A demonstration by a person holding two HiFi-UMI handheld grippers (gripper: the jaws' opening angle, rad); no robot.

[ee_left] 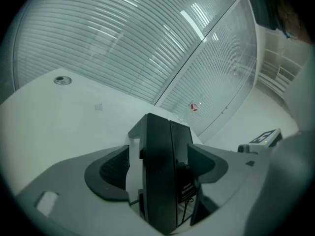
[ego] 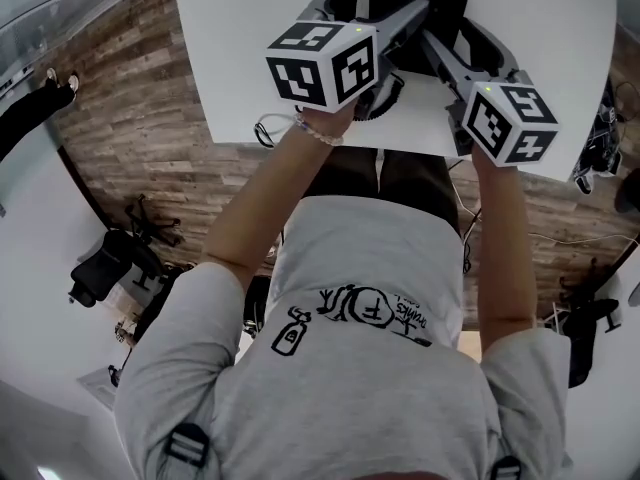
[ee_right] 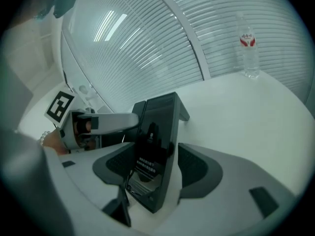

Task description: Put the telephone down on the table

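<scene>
The black telephone (ego: 420, 3) is a thick slab that stands on the white table (ego: 240, 48) at the far side in the head view. My left gripper (ego: 385, 38) reaches it from the left and my right gripper (ego: 440, 53) from the right. In the left gripper view the telephone (ee_left: 165, 176) rises between the jaws, with a white gap at the left pad (ee_left: 114, 171). In the right gripper view the telephone (ee_right: 155, 151) leans by the left pad, and a strip of table shows before the right pad (ee_right: 194, 168). Both grippers are open around it.
A clear water bottle (ee_right: 248, 45) stands far back on the table by the slatted blinds. A round grommet (ee_left: 62, 80) sits in the tabletop. Wooden floor, office chairs (ego: 110, 263) and cables lie below the table's near edge.
</scene>
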